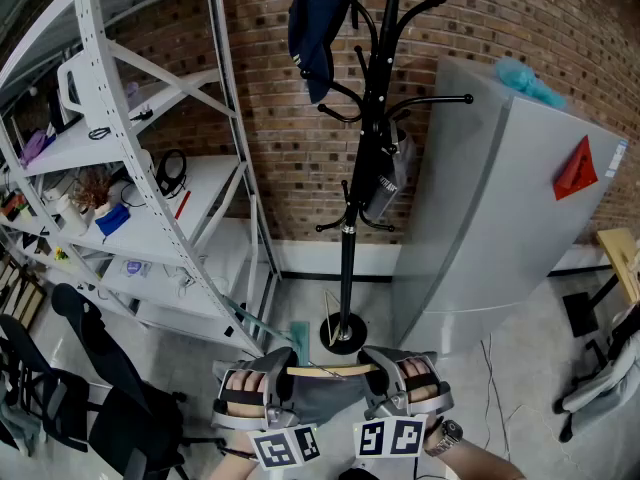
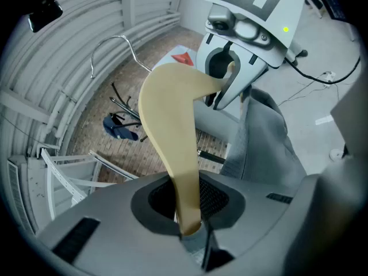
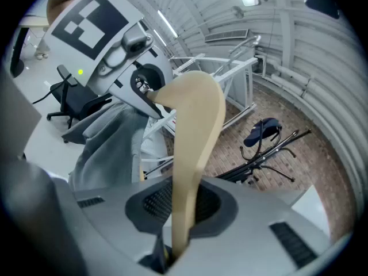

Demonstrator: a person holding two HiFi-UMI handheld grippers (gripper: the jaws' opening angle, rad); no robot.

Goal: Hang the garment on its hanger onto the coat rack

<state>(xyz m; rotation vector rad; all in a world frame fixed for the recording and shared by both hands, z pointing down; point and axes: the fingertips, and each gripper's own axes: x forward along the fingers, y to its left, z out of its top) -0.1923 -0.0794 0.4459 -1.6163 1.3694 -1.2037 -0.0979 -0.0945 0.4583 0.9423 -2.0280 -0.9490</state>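
Over the near edge of the floor (image 1: 300,303), short of the base of the coat rack (image 1: 350,218): wooden hanger (image 1: 330,370) held roughly level, grey garment (image 1: 325,400) draped beneath it. Left gripper (image 1: 283,376) with fingers clamped on the hanger's left end; right gripper (image 1: 372,370) with fingers clamped on its right end; wood pinched tight between each pair of pads, as seen in each gripper view. Wire hook (image 2: 112,48) of the hanger curved up from the middle of the bar, clear of the rack. Coat rack upright on its round base before the brick wall (image 1: 280,148), well apart from the hanger. Dark blue cap (image 1: 315,28) on an upper left hook; pale hanging item (image 1: 385,183), kind unclear, on a lower right hook. White shelving (image 1: 110,138) along the floor's left edge; grey cabinet (image 1: 490,238) at the right, red triangle (image 1: 577,168) on its side; black office chairs (image 1: 100,388) at the near left corner.
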